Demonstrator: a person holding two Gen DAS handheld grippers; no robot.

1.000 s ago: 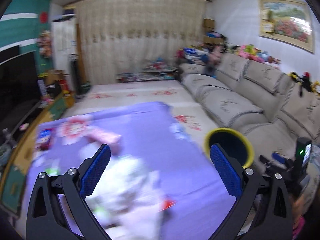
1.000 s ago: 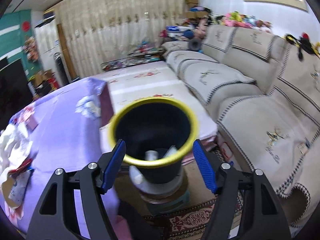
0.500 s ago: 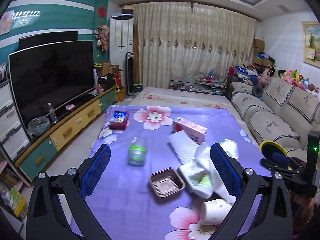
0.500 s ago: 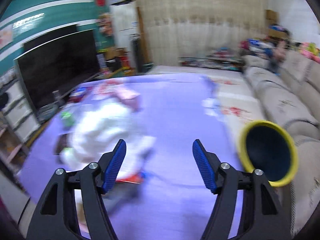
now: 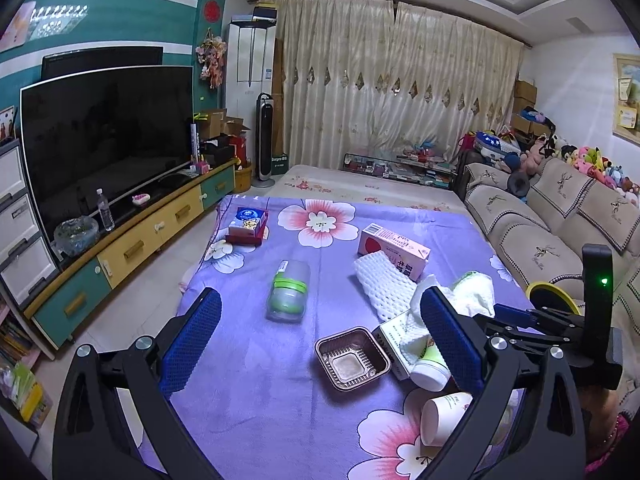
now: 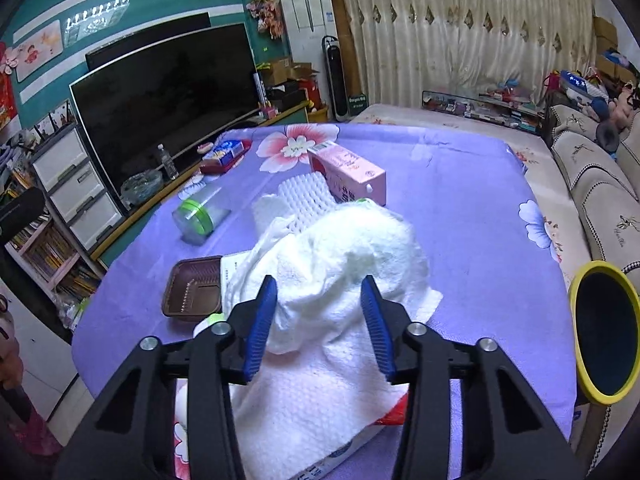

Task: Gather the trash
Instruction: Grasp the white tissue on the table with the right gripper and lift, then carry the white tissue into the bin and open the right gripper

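Trash lies on a table under a purple floral cloth (image 5: 280, 400): a brown plastic tray (image 5: 352, 358), a clear jar with a green band (image 5: 289, 290), a pink carton (image 5: 394, 249), white foam netting (image 5: 384, 285), a paper cup (image 5: 444, 416) and crumpled white paper towels (image 6: 344, 248). My left gripper (image 5: 320, 340) is open above the table, empty. My right gripper (image 6: 320, 320) is partly open, its blue pads on either side of the paper towel heap, not closed on it. The yellow-rimmed black bin (image 6: 606, 334) stands beside the table at the right.
A large TV (image 5: 108, 140) on a low cabinet (image 5: 132, 244) lines the left wall. A beige sofa (image 5: 560, 216) with stuffed toys runs along the right. A blue box on a red book (image 5: 248, 222) lies at the table's far left. Curtains cover the back wall.
Both grippers swung left from the bin back to the table. The right gripper has narrowed and come down around the paper towel heap. The left gripper has steadied over the table.
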